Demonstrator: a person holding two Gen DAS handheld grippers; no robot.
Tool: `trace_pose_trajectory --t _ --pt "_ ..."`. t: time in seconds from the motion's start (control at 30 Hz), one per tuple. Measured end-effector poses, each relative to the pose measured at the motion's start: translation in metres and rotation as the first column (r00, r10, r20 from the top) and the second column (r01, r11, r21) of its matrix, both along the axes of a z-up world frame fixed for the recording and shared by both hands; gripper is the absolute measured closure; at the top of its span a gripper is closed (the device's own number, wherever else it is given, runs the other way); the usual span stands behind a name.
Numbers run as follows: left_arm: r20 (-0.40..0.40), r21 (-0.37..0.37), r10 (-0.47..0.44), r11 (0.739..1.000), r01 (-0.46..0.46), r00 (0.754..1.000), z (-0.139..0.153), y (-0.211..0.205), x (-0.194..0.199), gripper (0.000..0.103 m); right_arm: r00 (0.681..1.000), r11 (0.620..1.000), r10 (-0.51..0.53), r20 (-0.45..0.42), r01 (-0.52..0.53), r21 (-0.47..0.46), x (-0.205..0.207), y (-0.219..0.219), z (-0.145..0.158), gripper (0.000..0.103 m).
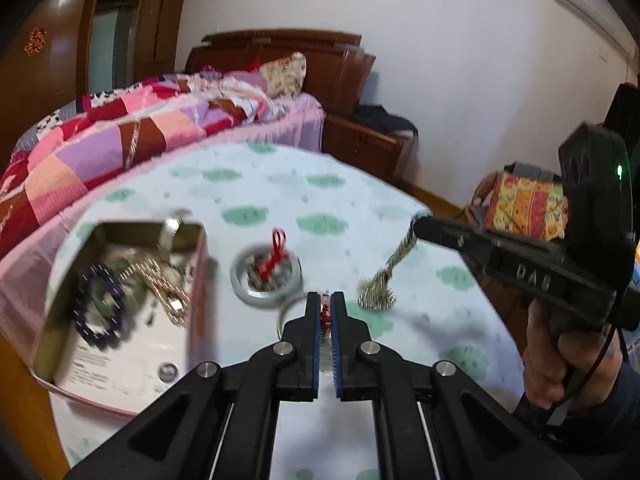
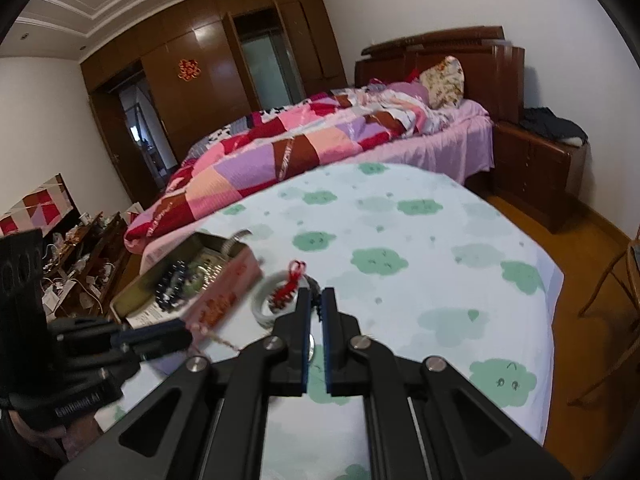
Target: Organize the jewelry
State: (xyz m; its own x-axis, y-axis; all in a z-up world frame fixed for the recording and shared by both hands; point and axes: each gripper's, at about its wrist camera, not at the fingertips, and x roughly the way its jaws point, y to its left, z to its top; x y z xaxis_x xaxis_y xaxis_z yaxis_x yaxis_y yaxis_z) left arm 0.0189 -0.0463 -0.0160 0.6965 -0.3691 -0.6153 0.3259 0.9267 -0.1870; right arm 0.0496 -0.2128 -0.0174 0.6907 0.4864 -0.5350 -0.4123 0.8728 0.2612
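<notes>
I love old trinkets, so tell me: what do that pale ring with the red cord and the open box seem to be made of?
The pale ring looks like polished stone or glass, perhaps jade: smooth, thick, milky, though blurred. Its red cord looks like knotted thread. The open box seems to be tin: thin walls with a dull brassy sheen inside.

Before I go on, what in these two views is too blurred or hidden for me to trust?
- Tin box contents: motion blur in both views; only the dark bead bracelet reads clearly.
- Item in left gripper: red-and-clear bit, mostly hidden between the fingers.
- Right gripper: its own view hides the chain; left view shows it hanging.
- Bangle: blurred.
</notes>
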Motion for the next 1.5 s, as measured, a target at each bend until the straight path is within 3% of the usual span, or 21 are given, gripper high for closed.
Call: trace_pose_trajectory --t 0.33,0.77,1.1,1.5 --pt "0.1 -0.027 0.062 0.998 -0.059 0.993 0.045 0.025 -0.004 0.1 0.997 0.999 0.048 0.062 -0.049 0.005 -0.005 0.012 0.031 0.096" --pt "0.213 -0.025 0.157 0.988 -0.156 0.964 0.094 0.07 -0.001 0.1 0.98 0.992 0.122 0.158 -0.124 -0.002 0.0 0.044 0.082 0.096" --pt "0.201 -0.017 0.216 0.976 -0.217 0.955 0.089 0.098 0.011 0.1 0.952 0.979 0.204 0.227 -0.202 -0.032 0.002 0.097 0.111 0.096" --pt "0.163 -0.014 0.279 0.96 -0.28 0.946 0.073 0.125 0.017 0.1 0.936 0.957 0.289 0.2 -0.283 -0.061 0.009 0.151 0.104 0.096"
